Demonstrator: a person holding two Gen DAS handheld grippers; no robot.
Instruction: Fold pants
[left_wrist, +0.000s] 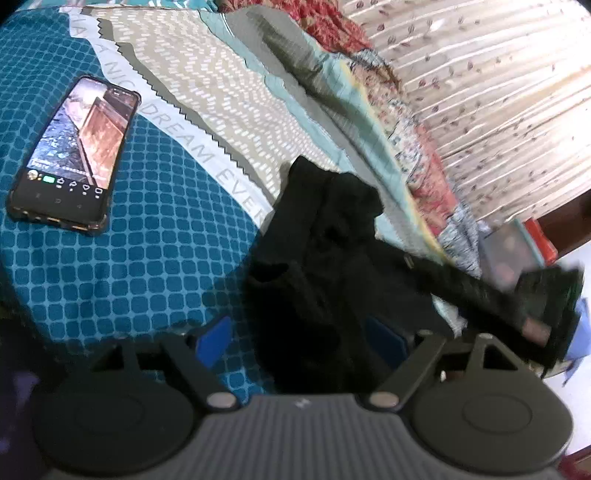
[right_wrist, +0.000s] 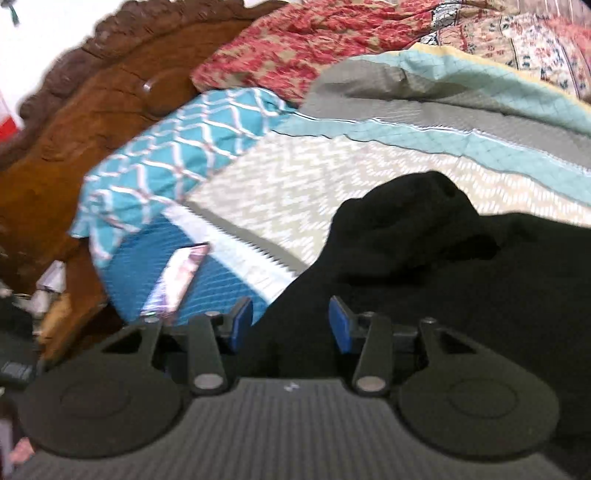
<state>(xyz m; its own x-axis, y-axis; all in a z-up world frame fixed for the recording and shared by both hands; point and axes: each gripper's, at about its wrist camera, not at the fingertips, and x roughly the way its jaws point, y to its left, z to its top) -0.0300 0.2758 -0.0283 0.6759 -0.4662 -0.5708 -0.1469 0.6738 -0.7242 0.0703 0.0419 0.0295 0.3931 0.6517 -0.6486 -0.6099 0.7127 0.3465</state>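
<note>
Nearest us, our left gripper (left_wrist: 301, 341) stands wide open over the black pants (left_wrist: 325, 266), holding nothing; one blue pad (left_wrist: 213, 341) hangs over the teal bedsheet (left_wrist: 129, 266), the other over dark cloth. Our right gripper (right_wrist: 290, 325) is also parted and empty, its jaws straddling the near left edge of the pants (right_wrist: 424, 280).

The pants lie crumpled in a soft, lumpy heap on the bed, with a bunched ridge at the far end. We judge the main risk is pinching several layers at once, since the matte black fabric hides its seams and folds, so a lift could drag a tangle rather than one clean edge. Motion blur in both views suggests fast moves, which could worsen aim.

To the far left, a phone (left_wrist: 75, 155), glossy and hard, lies flat on the sheet; swept cloth could knock it. Beyond are a quilted blanket (left_wrist: 332, 110) and a carved wooden headboard (right_wrist: 74, 129).
</note>
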